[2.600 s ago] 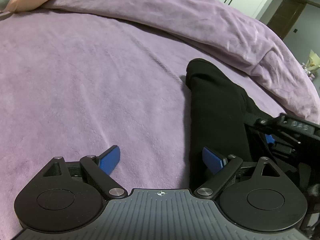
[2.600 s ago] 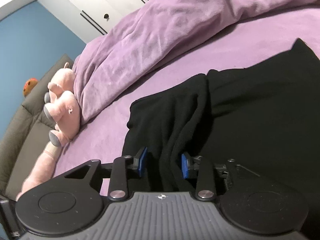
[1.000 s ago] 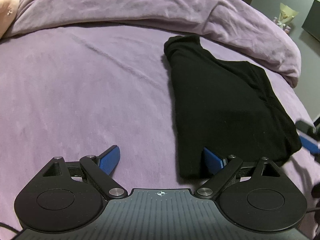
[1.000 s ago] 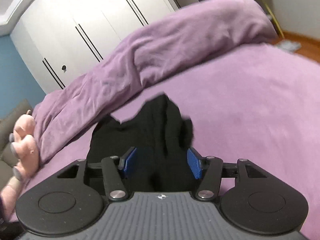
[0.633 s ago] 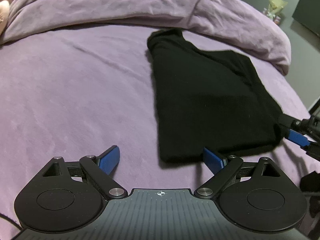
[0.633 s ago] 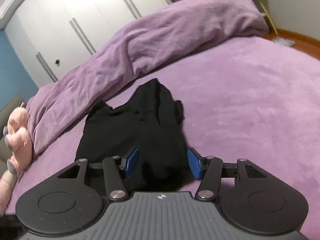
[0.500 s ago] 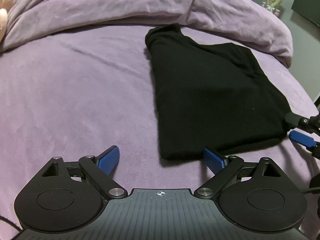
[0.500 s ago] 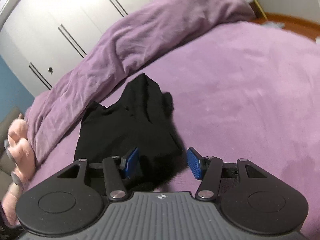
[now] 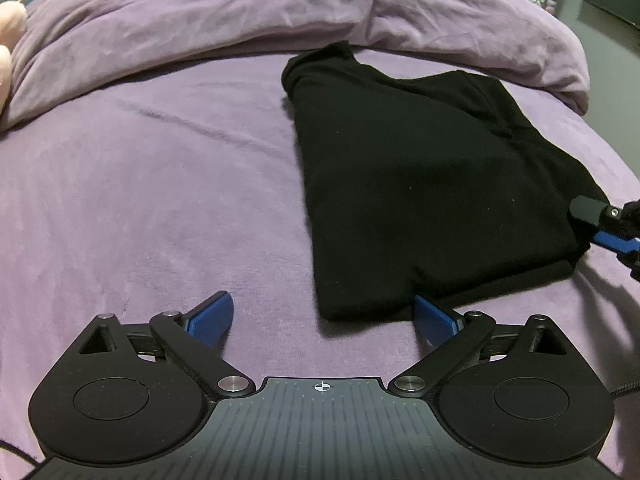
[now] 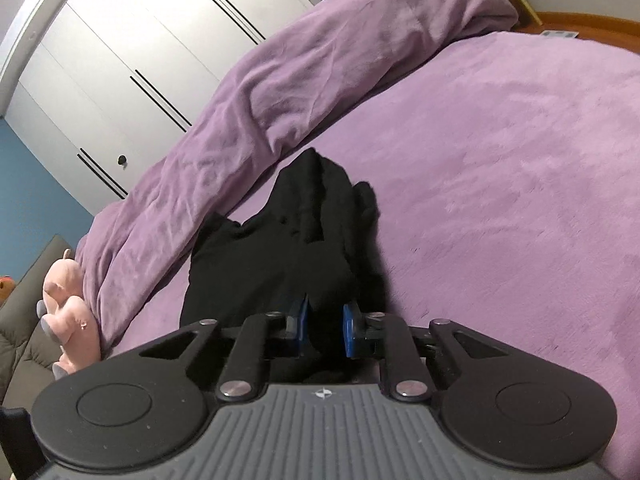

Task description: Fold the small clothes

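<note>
A black garment [image 9: 424, 184] lies folded flat on the purple bed [image 9: 152, 200]. My left gripper [image 9: 322, 318] is open wide and empty; the garment's near left corner lies between its blue fingertips, just ahead of them. In the right wrist view the garment [image 10: 280, 248] runs away from the camera. My right gripper [image 10: 323, 330] is closed on the garment's near edge, with black fabric between its blue pads. It also shows in the left wrist view [image 9: 608, 228] at the garment's right corner.
A rumpled purple duvet [image 9: 280, 12] is bunched along the far side of the bed. A pink plush toy [image 10: 68, 312] sits at the left by a grey sofa [image 10: 20, 320]. White wardrobe doors [image 10: 140, 64] stand behind.
My right gripper's fingers have closed from open onto the garment's near edge. My left gripper has drawn back from the garment's corner and stays open.
</note>
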A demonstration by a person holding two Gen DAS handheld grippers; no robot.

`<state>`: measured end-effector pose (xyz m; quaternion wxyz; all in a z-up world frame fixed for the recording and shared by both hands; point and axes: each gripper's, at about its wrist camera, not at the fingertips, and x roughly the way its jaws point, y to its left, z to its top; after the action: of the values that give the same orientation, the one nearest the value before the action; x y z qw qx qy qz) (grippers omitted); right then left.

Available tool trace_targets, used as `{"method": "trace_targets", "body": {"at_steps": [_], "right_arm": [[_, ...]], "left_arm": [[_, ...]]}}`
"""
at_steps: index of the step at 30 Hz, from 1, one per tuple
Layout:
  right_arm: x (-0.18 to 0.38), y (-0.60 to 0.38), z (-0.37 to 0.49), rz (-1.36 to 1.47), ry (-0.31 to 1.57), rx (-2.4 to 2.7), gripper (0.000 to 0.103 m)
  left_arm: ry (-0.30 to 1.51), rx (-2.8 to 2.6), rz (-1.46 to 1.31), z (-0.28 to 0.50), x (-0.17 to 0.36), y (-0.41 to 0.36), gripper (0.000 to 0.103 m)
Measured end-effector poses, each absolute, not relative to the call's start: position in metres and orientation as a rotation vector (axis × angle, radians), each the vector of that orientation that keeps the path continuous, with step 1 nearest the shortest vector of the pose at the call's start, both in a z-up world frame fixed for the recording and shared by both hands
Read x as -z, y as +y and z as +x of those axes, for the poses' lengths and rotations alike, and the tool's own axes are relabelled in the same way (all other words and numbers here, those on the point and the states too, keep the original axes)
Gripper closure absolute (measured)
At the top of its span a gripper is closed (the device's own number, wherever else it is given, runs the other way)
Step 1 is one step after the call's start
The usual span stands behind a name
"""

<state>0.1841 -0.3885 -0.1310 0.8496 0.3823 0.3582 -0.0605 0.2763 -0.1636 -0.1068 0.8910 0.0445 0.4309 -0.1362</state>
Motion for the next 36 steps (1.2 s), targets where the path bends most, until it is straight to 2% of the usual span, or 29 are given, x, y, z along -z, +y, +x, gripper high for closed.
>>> {"method": "trace_targets", "body": {"at_steps": [4,6,11,14,18,22,24,28,30,33,35,36], "right_arm": [[0.136,-0.392,0.188,0.876,0.777,0.118,0.084],[0.136,-0.392,0.19,0.897,0.777,0.116,0.087],[0.154,-0.414,0.178,1.306,0.7,0.021,0.092],[0.167,-0.419,0.173,1.402,0.704,0.015,0.093],[0.163,-0.411,0.177,1.292,0.766,0.021,0.094],[0.154,-0.409,0.182,1.284,0.742,-0.019,0.094],[0.154,-0.41,0.182,1.27,0.741,-0.018,0.094],[0.157,-0.409,0.183,1.056,0.845,0.056,0.093],[0.15,-0.408,0.182,0.981,0.856,0.026,0.091],[0.137,-0.414,0.179,0.895,0.84,0.047,0.074],[0.13,-0.419,0.178,0.831,0.814,0.087,0.051],[0.127,-0.424,0.179,0.811,0.795,0.09,0.049]], "left_arm": [[0.895,0.275,0.076,0.279,0.106,-0.162,0.002],[0.894,0.272,0.054,0.281,0.106,-0.159,0.002],[0.892,0.232,-0.001,0.288,0.101,-0.148,0.009],[0.859,0.15,-0.013,0.291,0.095,-0.14,0.005],[0.905,0.128,-0.133,0.301,0.098,-0.121,0.005],[0.845,0.089,-0.164,0.297,0.091,-0.111,0.005],[0.8,0.011,-0.138,0.294,0.088,-0.106,0.009],[0.904,0.021,-0.181,0.308,0.099,-0.086,0.009],[0.888,0.066,-0.206,0.306,0.096,-0.08,0.009],[0.868,0.166,-0.256,0.306,0.091,-0.073,0.009],[0.87,0.234,-0.337,0.314,0.089,-0.067,0.008],[0.876,0.274,-0.375,0.318,0.09,-0.065,0.008]]}}
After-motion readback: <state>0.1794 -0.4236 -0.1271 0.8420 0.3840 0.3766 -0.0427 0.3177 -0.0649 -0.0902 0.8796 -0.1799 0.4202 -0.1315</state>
